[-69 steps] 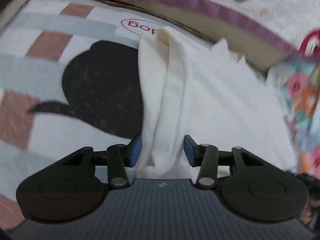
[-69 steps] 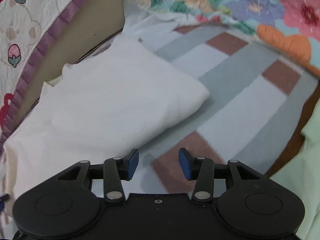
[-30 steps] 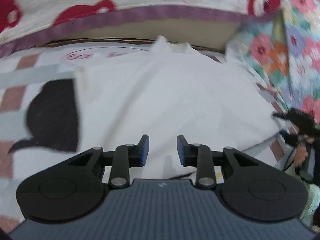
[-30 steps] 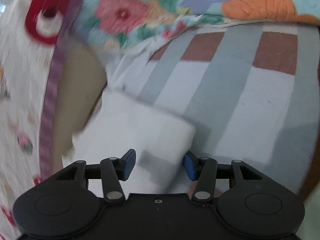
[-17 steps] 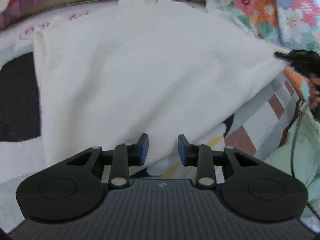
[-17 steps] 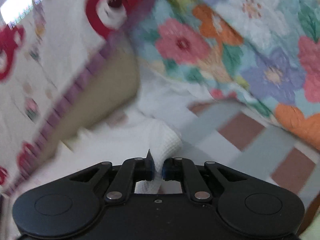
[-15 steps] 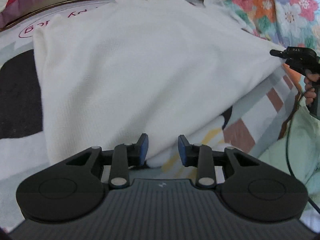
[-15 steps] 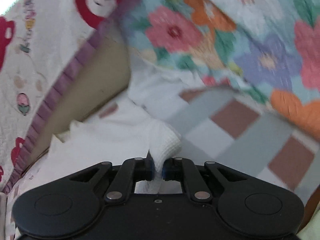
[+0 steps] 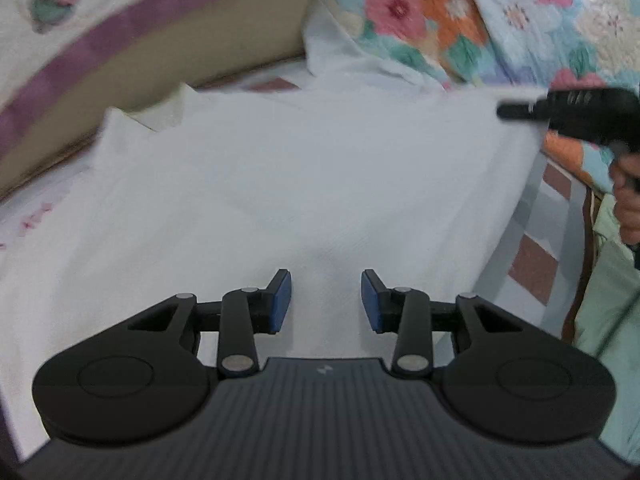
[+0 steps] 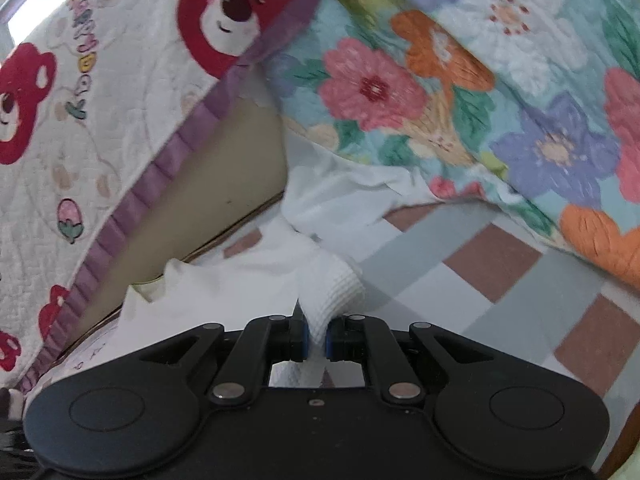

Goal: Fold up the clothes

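A white waffle-knit garment (image 9: 304,184) lies spread over the bed, its collar toward the headboard. My left gripper (image 9: 325,300) hovers open just above the garment's near edge, with nothing between its blue pads. In the left wrist view the right gripper (image 9: 516,111) shows at the far right, held in a hand, at the garment's lifted corner. In the right wrist view my right gripper (image 10: 317,338) is shut on a bunched corner of the white garment (image 10: 332,284), which rises between the pads.
A checked grey, white and brown blanket (image 10: 500,280) covers the bed. A floral quilt (image 10: 480,92) piles up at the right, a bear-print quilt with a purple border (image 10: 120,92) at the back. Pale green fabric (image 9: 608,320) lies at the right edge.
My right gripper closed on the garment's right corner and holds it raised. My left gripper let go of the sleeve fold and now sits closer over the spread cloth, still open.
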`<state>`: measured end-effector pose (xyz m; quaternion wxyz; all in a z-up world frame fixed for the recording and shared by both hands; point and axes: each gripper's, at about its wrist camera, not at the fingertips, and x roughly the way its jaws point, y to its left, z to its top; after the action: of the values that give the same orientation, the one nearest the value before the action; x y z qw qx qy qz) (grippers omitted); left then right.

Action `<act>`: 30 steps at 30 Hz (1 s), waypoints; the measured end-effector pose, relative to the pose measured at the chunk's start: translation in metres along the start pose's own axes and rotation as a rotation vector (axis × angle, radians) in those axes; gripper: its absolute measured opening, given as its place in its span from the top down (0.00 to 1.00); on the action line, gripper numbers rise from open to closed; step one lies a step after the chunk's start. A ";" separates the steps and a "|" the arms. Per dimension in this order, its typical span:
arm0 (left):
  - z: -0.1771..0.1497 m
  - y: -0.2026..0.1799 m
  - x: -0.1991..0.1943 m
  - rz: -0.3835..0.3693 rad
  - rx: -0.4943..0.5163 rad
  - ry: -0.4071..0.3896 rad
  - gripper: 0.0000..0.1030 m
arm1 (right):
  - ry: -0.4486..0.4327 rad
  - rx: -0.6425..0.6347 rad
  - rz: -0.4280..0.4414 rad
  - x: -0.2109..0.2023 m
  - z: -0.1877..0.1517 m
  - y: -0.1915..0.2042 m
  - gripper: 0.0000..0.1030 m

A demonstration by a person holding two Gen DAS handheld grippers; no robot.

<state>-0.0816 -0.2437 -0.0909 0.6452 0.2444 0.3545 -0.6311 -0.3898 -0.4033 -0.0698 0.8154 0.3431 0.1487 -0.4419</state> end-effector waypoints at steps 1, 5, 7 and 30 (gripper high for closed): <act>-0.002 0.000 0.010 0.013 -0.018 0.033 0.62 | -0.004 -0.001 0.012 -0.001 0.002 0.001 0.91; -0.004 0.001 0.015 0.012 -0.056 0.063 0.58 | -0.016 0.001 0.069 -0.004 0.006 0.008 0.91; -0.003 0.005 0.015 -0.022 -0.105 0.048 0.58 | -0.019 -0.003 0.101 -0.005 0.009 0.015 0.91; -0.051 0.172 -0.083 0.222 -0.594 -0.151 0.48 | 0.018 -0.216 0.463 -0.004 0.030 0.165 0.90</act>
<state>0.0852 -0.1372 -0.0819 0.7777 0.0351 0.4453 -0.4423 -0.2579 -0.3596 0.0247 0.9255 0.2828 0.1197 -0.2218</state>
